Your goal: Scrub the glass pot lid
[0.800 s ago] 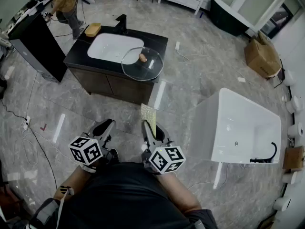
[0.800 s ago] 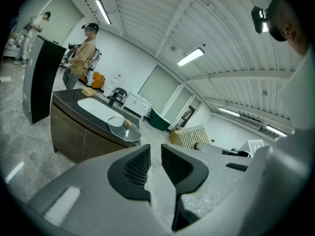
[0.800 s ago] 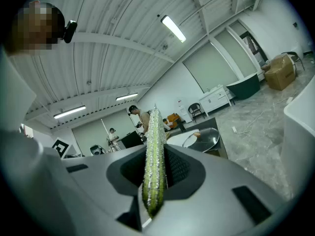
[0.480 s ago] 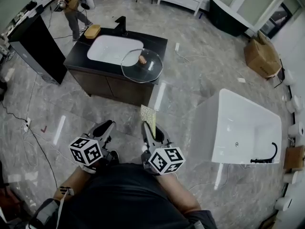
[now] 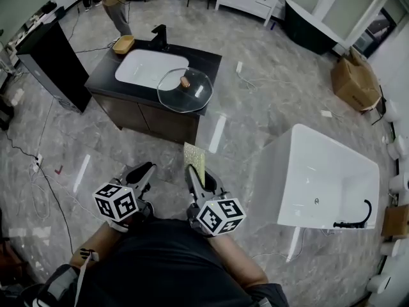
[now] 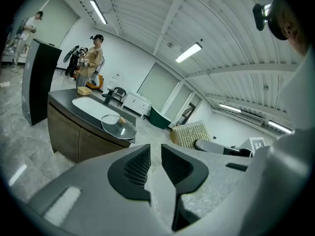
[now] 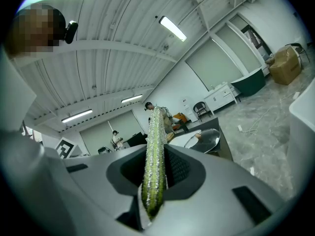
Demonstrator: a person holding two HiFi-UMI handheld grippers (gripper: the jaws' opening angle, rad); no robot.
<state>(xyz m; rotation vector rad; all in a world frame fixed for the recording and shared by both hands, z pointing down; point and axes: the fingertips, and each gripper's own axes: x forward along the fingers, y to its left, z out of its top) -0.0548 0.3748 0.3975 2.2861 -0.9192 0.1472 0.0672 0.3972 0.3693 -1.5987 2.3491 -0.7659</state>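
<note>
Two things are against you in the head view: the glass pot lid (image 5: 185,89) lies well ahead on the dark surface (image 5: 105,82), just beside the white basin (image 5: 150,69), and its near rim reaches the surface's front edge, so a hard first push could slide it off onto the stone floor. Your left gripper (image 5: 142,171) and right gripper (image 5: 192,174) are both held close to your body, with a cable (image 5: 38,165) trailing on the floor to your left, a trip risk if you drift that way. From the left gripper view, that gripper (image 6: 156,154) is all but pressed together and holds nothing, so the lid (image 6: 119,124) would be unsteadied unless you spread it for the knob. From the right gripper view, the gripper (image 7: 156,156) pinches the green scouring pad (image 7: 153,156) edge-on, most of it standing free above the jaws; it looks likely to fold or twist out under pressure on the lid (image 7: 204,139).
</note>
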